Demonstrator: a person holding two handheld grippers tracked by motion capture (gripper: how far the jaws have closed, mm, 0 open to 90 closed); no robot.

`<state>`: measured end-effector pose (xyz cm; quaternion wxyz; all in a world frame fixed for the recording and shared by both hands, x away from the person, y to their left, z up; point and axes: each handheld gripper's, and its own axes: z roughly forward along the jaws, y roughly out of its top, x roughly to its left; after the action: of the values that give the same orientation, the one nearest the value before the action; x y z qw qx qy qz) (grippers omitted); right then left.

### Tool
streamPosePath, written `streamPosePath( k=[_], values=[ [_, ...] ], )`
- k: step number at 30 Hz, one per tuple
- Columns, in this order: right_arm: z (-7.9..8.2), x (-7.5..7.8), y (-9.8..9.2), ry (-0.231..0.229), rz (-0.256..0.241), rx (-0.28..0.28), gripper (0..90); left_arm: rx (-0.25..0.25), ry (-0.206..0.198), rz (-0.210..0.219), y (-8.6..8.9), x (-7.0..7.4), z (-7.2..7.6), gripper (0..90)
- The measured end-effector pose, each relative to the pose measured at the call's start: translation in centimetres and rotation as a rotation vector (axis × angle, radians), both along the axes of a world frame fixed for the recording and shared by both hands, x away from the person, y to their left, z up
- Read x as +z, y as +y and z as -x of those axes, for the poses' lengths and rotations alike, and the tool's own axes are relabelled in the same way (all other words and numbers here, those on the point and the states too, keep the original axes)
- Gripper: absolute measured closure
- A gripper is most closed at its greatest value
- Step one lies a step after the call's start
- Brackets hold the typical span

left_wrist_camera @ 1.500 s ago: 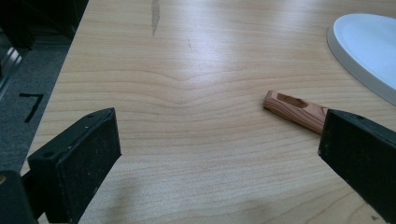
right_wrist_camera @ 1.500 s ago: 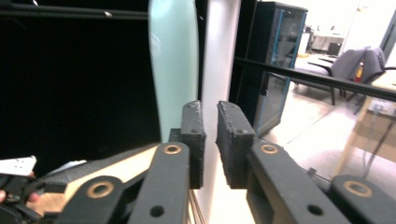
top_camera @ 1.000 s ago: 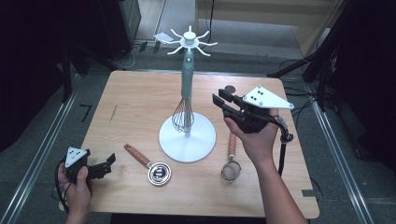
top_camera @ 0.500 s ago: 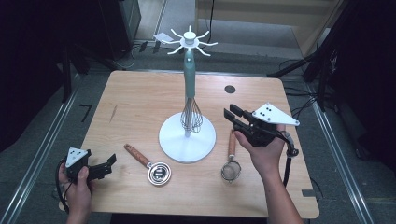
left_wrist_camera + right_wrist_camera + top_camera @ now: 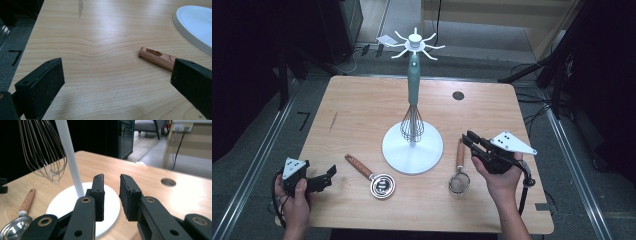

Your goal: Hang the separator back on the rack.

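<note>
Where the high view looks down on the wooden table (image 5: 362, 110), the right gripper (image 5: 470, 141) sits just beside the small strainer (image 5: 459, 172), its jaws near the strainer's wooden handle without a visible touch; whether the jaws are parted is hard to make out from here; the strainer lies with its long axis running away from the person, mesh bowl nearest the front edge, handle pointing toward the far side; the white stand (image 5: 413, 145) rises left of it with a whisk (image 5: 412, 122) hanging against its teal pole, wires down; a measuring cup (image 5: 373, 176) lies left of the base, its wooden handle angled toward the far left; the left gripper (image 5: 330, 173) rests near the front left corner, well apart from the cup's bowl, with bare wood open on the table's left half.

In the left gripper view the jaws stand wide apart with nothing between them; the cup's wooden handle (image 5: 157, 56) is partly hidden behind one jaw; the stand's base (image 5: 195, 26) is cut off at the picture's edge.

In the right gripper view the jaws stand slightly parted around an empty gap; the whisk (image 5: 43, 150) is cut off at the top; the strainer lies out of sight below the jaws.
</note>
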<state>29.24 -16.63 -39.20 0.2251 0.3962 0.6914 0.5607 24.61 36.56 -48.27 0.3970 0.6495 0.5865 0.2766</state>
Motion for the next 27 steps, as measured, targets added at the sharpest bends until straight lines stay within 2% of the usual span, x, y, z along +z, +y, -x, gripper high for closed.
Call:
streamPosePath(
  k=[3, 4, 6, 7, 9, 12, 15, 22, 24, 27],
  values=[
    [0.4, -0.8, -0.4, 0.015, -0.001, -0.003, 77.4, 0.001, 0.0, 0.001, 0.0, 0.0, 0.0, 0.0],
    [0.6, -1.6, -0.6, 0.03, 0.005, -0.005, 78.0, 0.002, 0.001, 0.002, 0.0, 0.0, 0.0, 0.0],
    [0.7, -1.8, -0.6, 0.037, 0.004, -0.007, 78.8, 0.003, 0.0, 0.002, 0.0, 0.0, 0.0, 0.0],
    [0.9, -2.6, -0.9, 0.058, 0.004, -0.003, 81.4, 0.003, 0.001, 0.001, 0.0, 0.0, 0.0, 0.0],
    [1.0, -2.9, -1.0, 0.065, 0.004, -0.004, 82.9, 0.004, 0.0, -0.001, 0.0, 0.0, 0.0, 0.0],
    [1.4, -4.0, -1.3, 0.095, -0.002, 0.004, 89.9, 0.008, 0.001, 0.004, 0.0, 0.0, 0.0, 0.0],
    [1.9, -5.5, -1.6, 0.142, -0.006, 0.008, 90.0, 0.009, 0.001, 0.004, 0.0, 0.0, 0.0, 0.0],
    [2.5, -7.0, -1.7, 0.201, 0.013, 0.023, 90.0, 0.008, 0.002, 0.004, 0.0, 0.0, -0.1, 0.0],
    [2.9, -7.7, -1.8, 0.244, -0.008, 0.033, 90.0, 0.008, 0.004, 0.007, 0.1, 0.0, -0.1, 0.0],
    [3.3, -8.2, -1.9, 0.266, -0.003, 0.038, 90.0, 0.01, 0.007, 0.011, 0.1, 0.0, -0.1, 0.0]
  ],
)
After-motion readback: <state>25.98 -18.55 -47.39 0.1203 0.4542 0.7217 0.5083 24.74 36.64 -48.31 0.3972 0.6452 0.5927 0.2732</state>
